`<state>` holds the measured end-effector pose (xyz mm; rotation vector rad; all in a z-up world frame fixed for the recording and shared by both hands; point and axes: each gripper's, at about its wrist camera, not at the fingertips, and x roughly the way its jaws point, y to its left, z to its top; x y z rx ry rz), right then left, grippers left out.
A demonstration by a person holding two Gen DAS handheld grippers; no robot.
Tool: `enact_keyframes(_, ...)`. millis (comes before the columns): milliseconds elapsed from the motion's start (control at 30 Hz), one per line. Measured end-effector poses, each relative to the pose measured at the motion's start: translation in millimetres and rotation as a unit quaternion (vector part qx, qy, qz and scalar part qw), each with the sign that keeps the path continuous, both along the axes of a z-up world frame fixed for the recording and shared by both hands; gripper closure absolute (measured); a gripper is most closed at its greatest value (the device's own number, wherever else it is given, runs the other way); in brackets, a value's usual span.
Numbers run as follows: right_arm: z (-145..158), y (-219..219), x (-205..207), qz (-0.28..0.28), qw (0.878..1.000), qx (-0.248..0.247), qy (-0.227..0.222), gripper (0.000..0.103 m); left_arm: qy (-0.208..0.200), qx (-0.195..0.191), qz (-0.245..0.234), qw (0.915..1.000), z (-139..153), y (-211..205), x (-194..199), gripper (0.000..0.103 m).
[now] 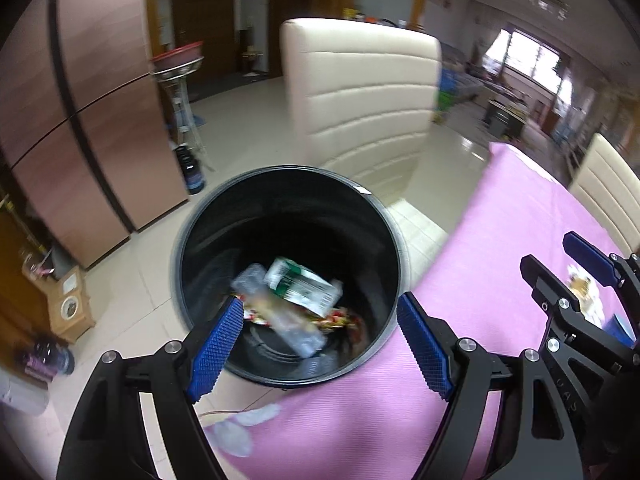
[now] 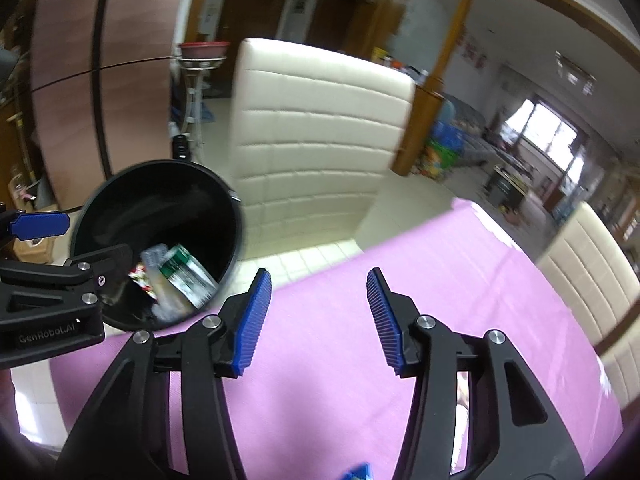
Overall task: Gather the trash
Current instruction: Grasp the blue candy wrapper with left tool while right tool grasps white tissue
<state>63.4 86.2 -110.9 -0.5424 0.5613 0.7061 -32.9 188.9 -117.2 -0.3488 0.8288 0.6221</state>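
A black round bin (image 1: 280, 184) stands on the floor at the edge of the pink-clothed table (image 1: 500, 220). Inside lie a clear plastic bottle (image 1: 280, 316), a green and white carton (image 1: 308, 284) and a red wrapper (image 1: 340, 320). My left gripper (image 1: 320, 320) is open and empty above the bin's mouth. My right gripper (image 2: 318, 292) is open and empty over the table (image 2: 400, 264), to the right of the bin (image 2: 132, 188). The right gripper also shows in the left wrist view (image 1: 560, 256). A scrap of white and yellow trash (image 1: 582, 286) lies on the cloth behind it.
A cream padded chair (image 1: 360, 92) stands just behind the bin, and a second one (image 1: 608, 184) at the table's far side. A copper-coloured fridge (image 1: 80, 100) stands at the left. A blue item (image 2: 354, 474) peeks in at the bottom of the right wrist view.
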Motion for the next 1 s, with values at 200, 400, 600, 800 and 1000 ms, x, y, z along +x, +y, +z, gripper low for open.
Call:
enact_keyframes(200,-1,-50,14,-0.072,0.997,-0.006,0.001,0.052,-0.004,-0.006,-0.080,0.9967,1,-40,32,0.026)
enact_keyframes(400,-8,-118,18,-0.160,0.987,-0.014,0.009,0.052,0.001,-0.017,-0.183,0.9829,-5,-93,51,0.026)
enact_keyframes(600,-22,-174,5,-0.220,0.975,-0.022,0.019,0.052,-0.004,-0.020,-0.276,0.9609,-9,-140,52,0.026)
enact_keyframes(800,-33,-200,-20,-0.231,0.972,-0.019,0.043,0.050,0.010,-0.010,-0.318,0.9481,-22,-174,50,0.026)
enact_keyframes(1000,-53,-210,-39,-0.226,0.971,-0.015,0.071,0.045,0.010,-0.018,-0.323,0.9463,-35,-186,57,0.024)
